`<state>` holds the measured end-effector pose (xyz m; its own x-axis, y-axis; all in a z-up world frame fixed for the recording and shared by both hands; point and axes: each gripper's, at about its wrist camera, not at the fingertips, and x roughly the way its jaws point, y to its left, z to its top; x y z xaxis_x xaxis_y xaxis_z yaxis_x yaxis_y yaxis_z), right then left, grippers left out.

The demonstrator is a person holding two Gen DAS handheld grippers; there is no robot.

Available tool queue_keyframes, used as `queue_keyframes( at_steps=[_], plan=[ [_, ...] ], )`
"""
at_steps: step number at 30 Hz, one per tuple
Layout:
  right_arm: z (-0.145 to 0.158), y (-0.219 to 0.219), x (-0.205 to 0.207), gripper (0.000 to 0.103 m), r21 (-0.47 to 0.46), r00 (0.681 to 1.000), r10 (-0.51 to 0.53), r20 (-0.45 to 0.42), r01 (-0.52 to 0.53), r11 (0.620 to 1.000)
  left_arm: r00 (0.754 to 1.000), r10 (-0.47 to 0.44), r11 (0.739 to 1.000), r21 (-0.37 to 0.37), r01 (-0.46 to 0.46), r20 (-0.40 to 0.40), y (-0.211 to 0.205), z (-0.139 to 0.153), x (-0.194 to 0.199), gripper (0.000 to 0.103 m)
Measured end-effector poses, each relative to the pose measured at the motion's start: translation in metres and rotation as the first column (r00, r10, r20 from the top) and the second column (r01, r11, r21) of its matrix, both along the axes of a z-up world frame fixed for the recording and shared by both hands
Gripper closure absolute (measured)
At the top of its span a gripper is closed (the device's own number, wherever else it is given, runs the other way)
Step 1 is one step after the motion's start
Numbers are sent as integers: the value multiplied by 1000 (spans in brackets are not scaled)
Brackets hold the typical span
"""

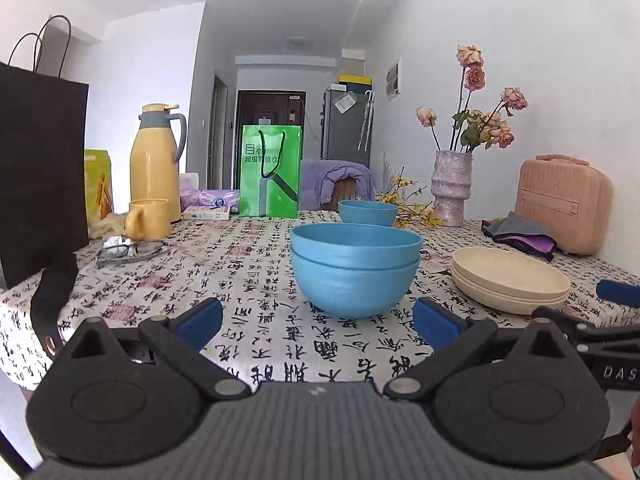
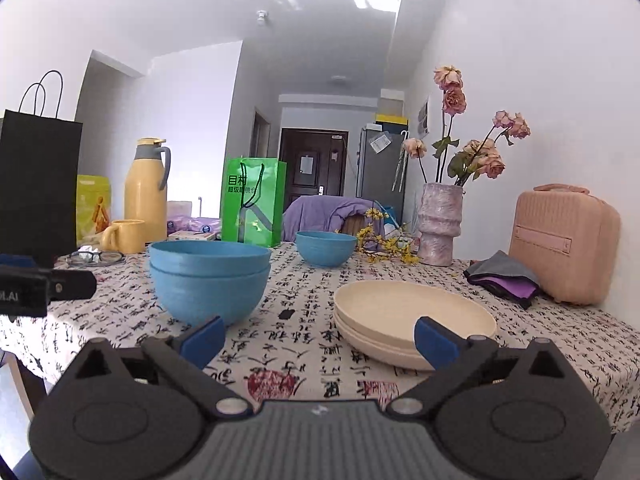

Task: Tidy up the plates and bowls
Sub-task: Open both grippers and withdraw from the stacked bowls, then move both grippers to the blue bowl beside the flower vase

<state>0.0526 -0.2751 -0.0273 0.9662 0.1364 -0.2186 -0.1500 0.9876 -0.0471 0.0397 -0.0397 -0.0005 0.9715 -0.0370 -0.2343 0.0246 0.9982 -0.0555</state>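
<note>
Left wrist view: three blue bowls (image 1: 354, 272), two nested, two stacked cream plates (image 1: 510, 280), both claws (image 1: 316, 320) (image 2: 318, 338) spread apart, empty.

front: bare tablecloth (image 2: 280, 344) lay between stacked blue bowls (image 1: 354, 272) and cream plates (image 2: 412, 320) | back: lone bowl (image 2: 326, 248), vase (image 2: 438, 224), green bag (image 2: 252, 200) crowded the far edge

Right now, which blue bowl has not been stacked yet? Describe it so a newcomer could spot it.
Start at the green shopping bag at the table's far edge. Just right of it, before the purple-draped chair, sits the lone blue bowl. Unlike the stacked blue bowls nearer the camera, it stands alone, beside the yellow flower sprigs.
</note>
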Motion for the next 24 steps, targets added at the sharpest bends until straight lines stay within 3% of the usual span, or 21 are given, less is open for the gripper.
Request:
queue_keyframes(
  at_steps=[8,15,24],
  plan=[
    [-19,-9,-22,2,45,1000,-11,-3,11,999,1000,9,1000,12,-9,-4,1,-13,-13,0],
    [-19,-14,-20,2,72,999,-38,3,38,997,999,39,999,-26,-40,-25,9,-16,-9,0],
    [-13,-18,-13,2,86,999,-39,10,38,996,1000,31,999,-12,-31,-8,10,1,5,0]
  ],
)
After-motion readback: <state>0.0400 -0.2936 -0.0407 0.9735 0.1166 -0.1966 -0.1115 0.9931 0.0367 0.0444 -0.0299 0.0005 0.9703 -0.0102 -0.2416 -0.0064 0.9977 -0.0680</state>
